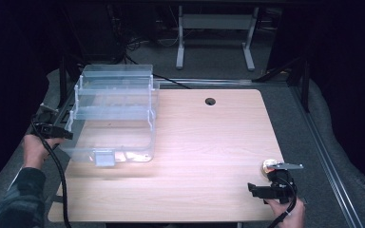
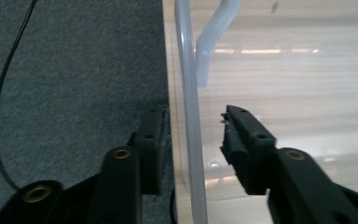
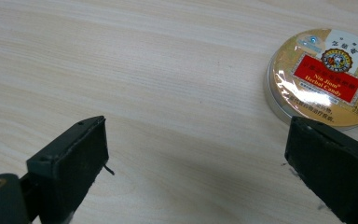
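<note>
while straddling the left wall of the clear plastic bin [image 2: 189,116], left gripper [image 1: 64,130] released, not clenched: one pad just beside the outside of the wall, the other standing clear inside, nothing pinched yet. bin sitting at the table's [image 1: 209,142] left edge, toward the far left corner, with its tiered trays raised at the back and its left wall right along that edge (grey carpet directly beyond it in the left gripper view).

right gripper [image 3: 196,154] also released, jaws spread wide over bare wood near the table's right edge, toward the near right corner. round candy tin [image 3: 324,77] lying flat just beyond the tip of one jaw, not between the two, untouched as far as can be told.

risks from here, as a judgement:
- closing on so thin and slick a wall with a shallow bite: likely slip, or flexing of the plastic rather than a firm hold.
- pulling or lifting by one wall only: likely tilt of the whole bin, trays swinging or dropping shut.
- any shove outward past the left edge: bin tipping off onto the carpet.
- bringing the right jaws down as aimed now: one pad landing on the tin's rim, skidding it toward the right edge instead of gripping it.
- trailing cable beside the left forearm: possible snag on the bin's near corner.
</note>
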Tool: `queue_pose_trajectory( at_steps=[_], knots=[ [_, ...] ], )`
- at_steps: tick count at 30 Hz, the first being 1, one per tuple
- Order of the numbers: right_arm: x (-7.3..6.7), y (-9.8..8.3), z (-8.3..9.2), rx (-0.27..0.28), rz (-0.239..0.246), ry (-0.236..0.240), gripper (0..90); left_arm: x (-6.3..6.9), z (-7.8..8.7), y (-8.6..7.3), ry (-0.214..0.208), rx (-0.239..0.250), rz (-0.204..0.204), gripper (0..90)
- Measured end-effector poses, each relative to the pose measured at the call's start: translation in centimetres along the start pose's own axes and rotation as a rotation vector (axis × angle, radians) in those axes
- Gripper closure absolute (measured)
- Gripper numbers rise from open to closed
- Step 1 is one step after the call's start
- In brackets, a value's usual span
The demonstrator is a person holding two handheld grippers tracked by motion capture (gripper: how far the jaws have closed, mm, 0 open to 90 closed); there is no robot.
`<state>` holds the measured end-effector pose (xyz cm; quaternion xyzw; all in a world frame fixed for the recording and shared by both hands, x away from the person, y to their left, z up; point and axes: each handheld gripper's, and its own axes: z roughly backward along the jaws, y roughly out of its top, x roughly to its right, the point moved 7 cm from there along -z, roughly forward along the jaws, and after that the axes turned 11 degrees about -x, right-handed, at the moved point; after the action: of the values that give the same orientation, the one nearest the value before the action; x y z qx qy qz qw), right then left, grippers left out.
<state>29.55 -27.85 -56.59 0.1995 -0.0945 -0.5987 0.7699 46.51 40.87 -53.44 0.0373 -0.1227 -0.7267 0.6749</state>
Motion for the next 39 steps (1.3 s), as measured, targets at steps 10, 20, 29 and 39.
queue_pose_trajectory(
  at_steps=[10,20,29,39],
  knots=[
    [0.5,-0.3,0.0,-0.002,-0.025,-0.01,6.9,0.1,-0.6,-0.2,0.001,-0.033,-0.016,83.8],
    [0.9,-0.4,0.4,0.005,-0.04,-0.019,10.3,0.9,-0.6,-0.6,-0.04,-0.032,-0.059,82.7],
    [0.9,-0.4,0.6,0.001,-0.044,-0.021,10.3,2.0,-0.6,-1.0,-0.034,-0.014,-0.094,81.5],
    [0.7,-0.4,0.4,-0.01,-0.037,-0.015,9.1,3.8,-0.8,-1.2,-0.03,-0.017,-0.143,79.8]
  ],
)
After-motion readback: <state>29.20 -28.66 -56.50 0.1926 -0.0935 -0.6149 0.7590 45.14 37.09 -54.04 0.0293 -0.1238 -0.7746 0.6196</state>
